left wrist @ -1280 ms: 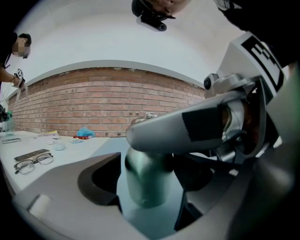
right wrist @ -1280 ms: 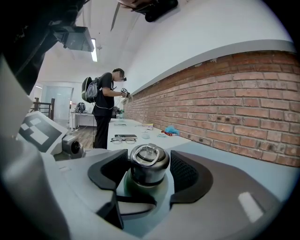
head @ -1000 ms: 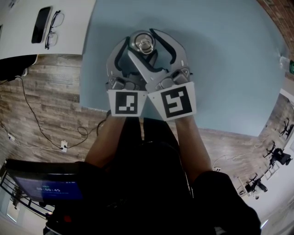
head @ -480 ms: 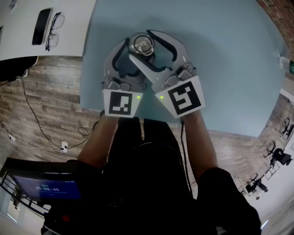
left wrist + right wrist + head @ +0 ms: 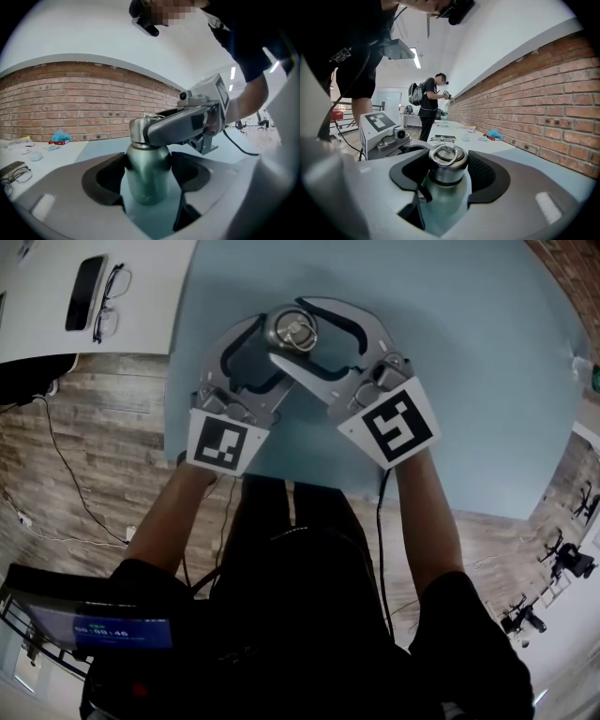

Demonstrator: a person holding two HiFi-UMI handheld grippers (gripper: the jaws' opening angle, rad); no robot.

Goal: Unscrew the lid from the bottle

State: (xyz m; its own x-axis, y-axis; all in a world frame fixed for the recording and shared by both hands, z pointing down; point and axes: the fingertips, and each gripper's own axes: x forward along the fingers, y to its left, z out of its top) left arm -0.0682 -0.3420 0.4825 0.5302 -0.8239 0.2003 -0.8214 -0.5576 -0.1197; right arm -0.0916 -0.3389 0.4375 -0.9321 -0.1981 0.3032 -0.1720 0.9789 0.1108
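Note:
A grey-green metal bottle (image 5: 440, 206) stands upright on the pale blue table (image 5: 450, 352), close to its front edge. Its silver lid (image 5: 291, 331) carries a ring on top. My left gripper (image 5: 148, 165) comes in low from the left, and its dark pads press on both sides of the bottle's body. From the right, my right gripper (image 5: 447, 169) crosses above it, jaws closed around the lid with the pads against the lid's sides. The bottle's base is hidden behind the left jaws.
A phone (image 5: 82, 289) and glasses (image 5: 106, 298) lie on a white table at the far left. Cables run over the wooden floor below the table's edge. A brick wall (image 5: 70, 103) stands behind the table. A person (image 5: 427, 105) stands far off at another table.
Both grippers have swung apart at the rear: the left marker cube went left, the right one right and up. Their jaws stay around the bottle and lid, which keep their place.

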